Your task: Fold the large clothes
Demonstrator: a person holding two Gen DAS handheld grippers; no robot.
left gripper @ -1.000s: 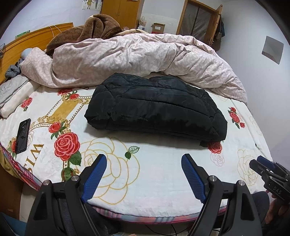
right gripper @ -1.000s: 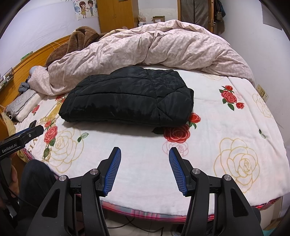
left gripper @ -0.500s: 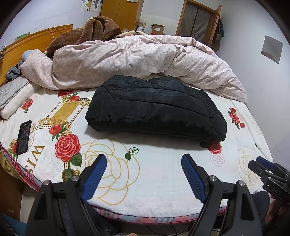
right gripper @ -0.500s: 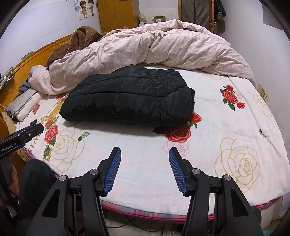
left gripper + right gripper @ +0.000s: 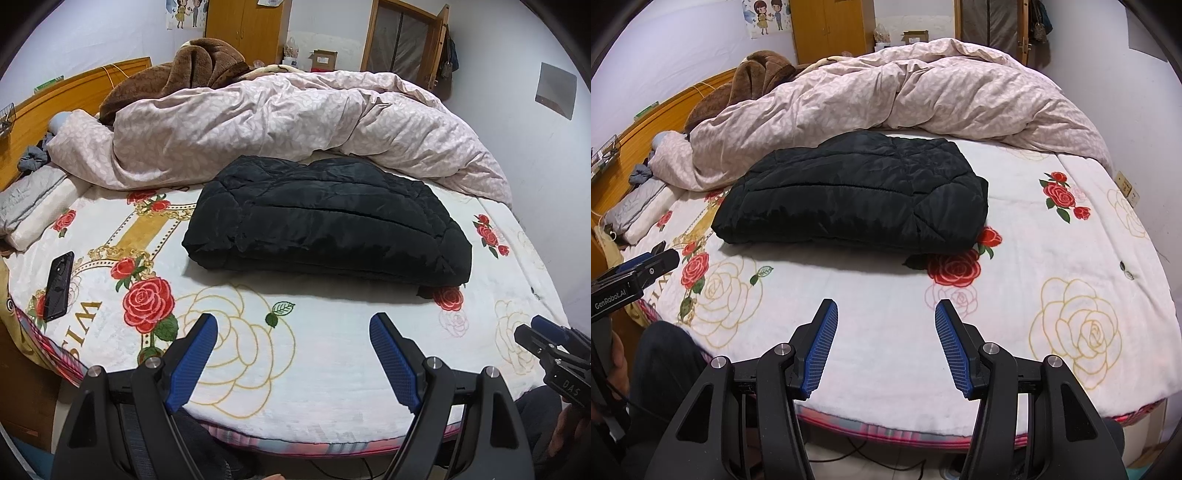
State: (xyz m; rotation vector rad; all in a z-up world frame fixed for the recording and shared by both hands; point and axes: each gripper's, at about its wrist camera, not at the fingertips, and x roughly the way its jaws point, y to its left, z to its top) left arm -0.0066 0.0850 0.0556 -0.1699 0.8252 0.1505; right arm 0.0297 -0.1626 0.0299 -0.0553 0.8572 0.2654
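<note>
While set against the frames from a second ago, hardly anything differs: left gripper (image 5: 291, 326) raised a touch, so more headboard and wall appear above the bedding; right gripper (image 5: 884, 312) unmoved; both pairs of jaws spread wide as before, pinching nothing, hovering over the near edge of the bed.

Black padded jacket (image 5: 328, 221) folded into a thick oblong bundle, lying at 12 o'clock from the left gripper, well apart from its blue fingertips (image 5: 207, 325). Seen from the right wrist, same jacket (image 5: 857, 192) at about 11 o'clock. Quilted in broad stitched panels, faintly glossy shell, rounded puffy edges, layered folds stacked along the near side.

Resting on a plush white blanket (image 5: 325, 354) printed with red roses and gold-outlined roses, soft and slightly fuzzy. Beyond the jacket at 12 o'clock, a rumpled pale pink duvet (image 5: 280, 125) with a small leaf pattern, heaped in a long ridge and touching the jacket's far edge. Behind that, at 11 o'clock, a brown fleecy blanket (image 5: 184, 74), bunched. At 9 o'clock in the left view, a dark slim phone (image 5: 59, 286), flat on the blanket. Finger pads ribbed, blue, rubbery; gripper frames matte black with round metal bolts.
</note>
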